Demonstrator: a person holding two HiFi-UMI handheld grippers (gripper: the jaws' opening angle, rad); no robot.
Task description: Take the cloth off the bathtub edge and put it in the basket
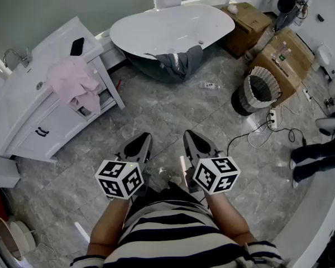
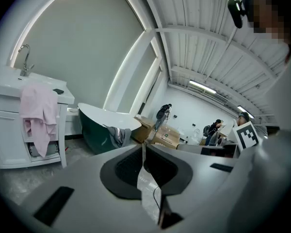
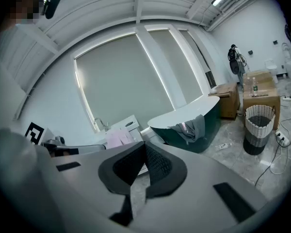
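A grey cloth (image 1: 181, 61) hangs over the near rim of the white and dark green bathtub (image 1: 167, 28) at the top of the head view. The same cloth (image 2: 116, 135) (image 3: 192, 126) shows in both gripper views. A woven basket (image 1: 258, 90) (image 3: 257, 127) with a white rim stands on the floor to the tub's right. My left gripper (image 1: 139, 146) and right gripper (image 1: 193, 140) are held side by side close to my body, far from the tub. Both are shut with nothing between the jaws.
A white vanity (image 1: 33, 88) with a sink and a pink towel (image 1: 75, 82) draped over it stands at the left. Cardboard boxes (image 1: 279, 60) sit behind the basket. A power strip with cables (image 1: 272, 121) lies on the grey tile floor. A person's legs (image 1: 315, 155) show at the right edge.
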